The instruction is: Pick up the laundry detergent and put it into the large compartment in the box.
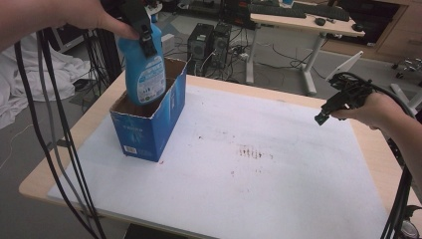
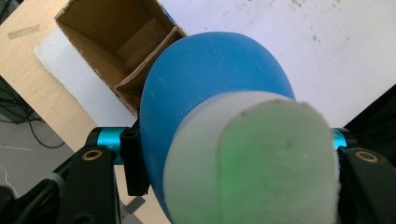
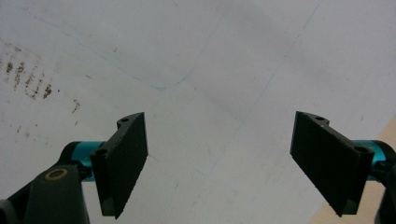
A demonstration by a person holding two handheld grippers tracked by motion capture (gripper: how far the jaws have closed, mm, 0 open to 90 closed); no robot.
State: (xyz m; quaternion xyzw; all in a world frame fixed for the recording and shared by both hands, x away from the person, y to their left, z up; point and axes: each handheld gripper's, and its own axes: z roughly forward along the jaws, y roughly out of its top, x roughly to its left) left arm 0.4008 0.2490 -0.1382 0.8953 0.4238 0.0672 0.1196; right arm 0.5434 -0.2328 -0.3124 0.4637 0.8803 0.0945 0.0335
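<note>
Left gripper (image 1: 144,37) pinching blue plastic bottle with white cap (image 1: 145,69), lowered upright into open blue cardboard box (image 1: 149,124) near bench's far left corner, right gripper (image 3: 219,163) spread wide above white mat (image 1: 259,164), near right edge

The blue bottle (image 1: 145,69) — white label on its side, pale cap at the top — stands upright with its base dipped into the open blue carton (image 1: 149,127), which sits at the table's far-left corner, brown inside.
</note>
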